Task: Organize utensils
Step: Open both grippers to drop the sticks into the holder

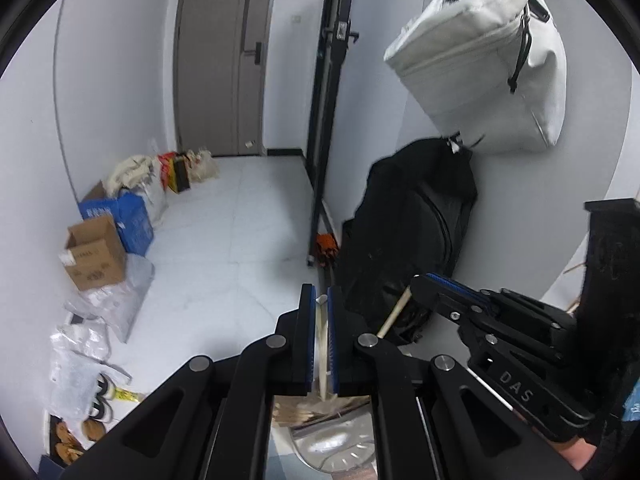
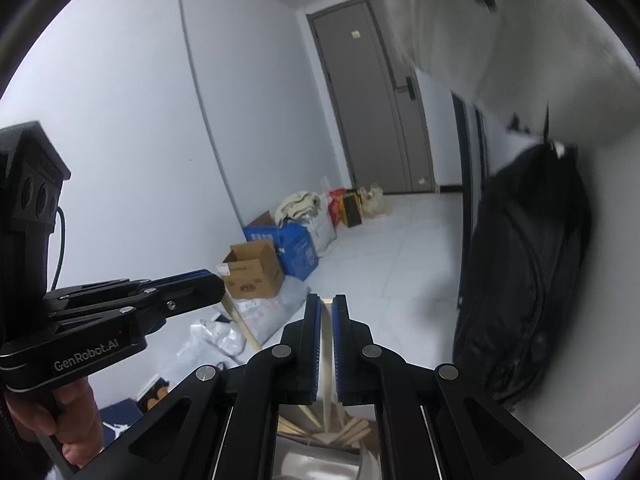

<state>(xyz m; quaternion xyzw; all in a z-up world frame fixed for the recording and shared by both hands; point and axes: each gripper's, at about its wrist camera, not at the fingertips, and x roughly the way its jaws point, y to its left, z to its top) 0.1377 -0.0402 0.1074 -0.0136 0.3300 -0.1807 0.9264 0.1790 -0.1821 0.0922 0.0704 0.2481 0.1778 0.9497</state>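
left tool [image 1: 319, 344] clamps pale utensil [image 1: 322, 356] upright | right tool [image 2: 327, 352] clamps wooden stick [image 2: 327, 364] upright

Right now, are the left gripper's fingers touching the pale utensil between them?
Touching. The left wrist view shows the left gripper shut on the pale utensil, both blue pads pressed against it.

Cool, even indoor light fills both views with no visible source, leaving the pale walls bluish and shadows soft, with only a faint glare on the shiny round metal bowl [image 1: 340, 444] at the bottom edge. Fisheye distortion bows the tall grey door [image 1: 224, 56] and wall lines, and a black vignette rings each frame. In the right wrist view the hanging white fabric bag [image 2: 436, 12] and black backpack [image 2: 524, 264] are smeared by blur.
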